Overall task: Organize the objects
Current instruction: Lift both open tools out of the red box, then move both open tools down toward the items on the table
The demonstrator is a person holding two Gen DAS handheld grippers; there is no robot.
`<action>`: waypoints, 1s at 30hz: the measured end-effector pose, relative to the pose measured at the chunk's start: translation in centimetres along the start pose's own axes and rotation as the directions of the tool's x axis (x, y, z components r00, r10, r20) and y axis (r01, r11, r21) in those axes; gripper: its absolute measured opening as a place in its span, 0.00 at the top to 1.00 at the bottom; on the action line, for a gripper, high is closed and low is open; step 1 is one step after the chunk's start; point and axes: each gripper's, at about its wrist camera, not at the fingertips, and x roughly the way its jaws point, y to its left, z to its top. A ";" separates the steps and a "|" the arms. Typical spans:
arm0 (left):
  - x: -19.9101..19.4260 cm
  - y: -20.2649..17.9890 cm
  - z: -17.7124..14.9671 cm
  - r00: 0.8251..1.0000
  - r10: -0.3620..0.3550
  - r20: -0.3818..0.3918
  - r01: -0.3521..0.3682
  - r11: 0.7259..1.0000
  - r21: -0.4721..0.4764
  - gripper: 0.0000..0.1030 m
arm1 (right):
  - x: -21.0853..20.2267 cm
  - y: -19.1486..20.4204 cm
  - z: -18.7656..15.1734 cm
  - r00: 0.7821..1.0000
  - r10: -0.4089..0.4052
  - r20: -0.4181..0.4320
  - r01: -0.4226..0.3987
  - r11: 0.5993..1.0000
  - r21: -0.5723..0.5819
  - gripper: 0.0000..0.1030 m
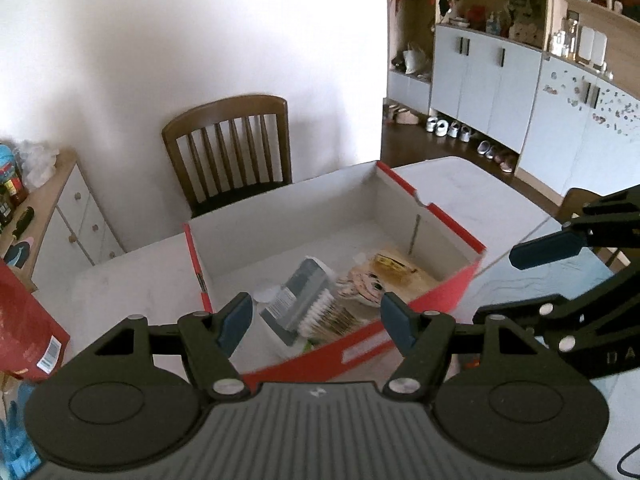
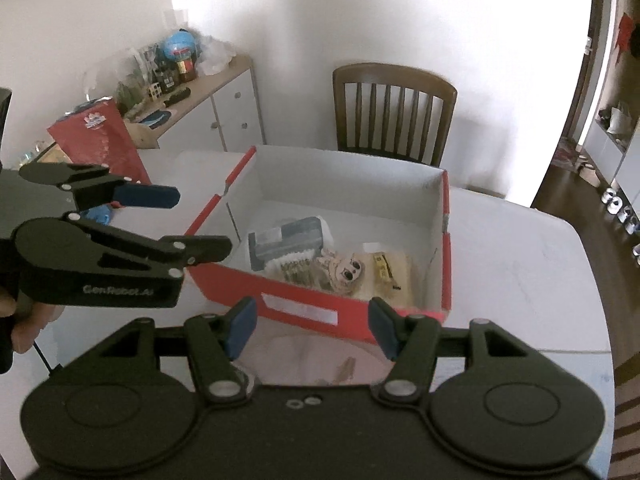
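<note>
Above the red box [image 1: 424,304], both hand-held grippers [image 1: 316,320] [image 2: 310,326] gape empty; only the right view shows fingers [image 2: 24,328].

Home: dining chair [image 1: 230,148], shoe cupboard [image 1: 496,80]

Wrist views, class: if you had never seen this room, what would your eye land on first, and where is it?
First, the red box with white inner walls, open on the white table; inside lie a cotton swab pack, a cartoon-face item and a yellow packet. Behind it, a brown slatted chair stands against the wall. Both the left gripper and the right gripper hover open and empty at the box's near side.
</note>
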 end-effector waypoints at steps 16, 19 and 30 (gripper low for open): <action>-3.6 -3.7 -5.9 0.997 -0.071 0.022 0.071 0.997 -0.011 0.31 | -3.1 -0.6 -5.5 0.999 -0.046 0.023 0.045 0.998 0.036 0.36; -3.8 -4.3 -7.3 0.996 -0.083 0.022 0.084 0.996 -0.010 0.22 | -2.8 -0.9 -6.6 0.998 -0.060 0.013 0.059 0.997 0.049 0.34; -3.0 -7.0 -12.9 0.991 -0.125 -0.044 0.123 0.992 -0.039 0.21 | -1.1 -2.2 -10.4 0.995 -0.081 -0.056 0.086 0.993 0.079 0.16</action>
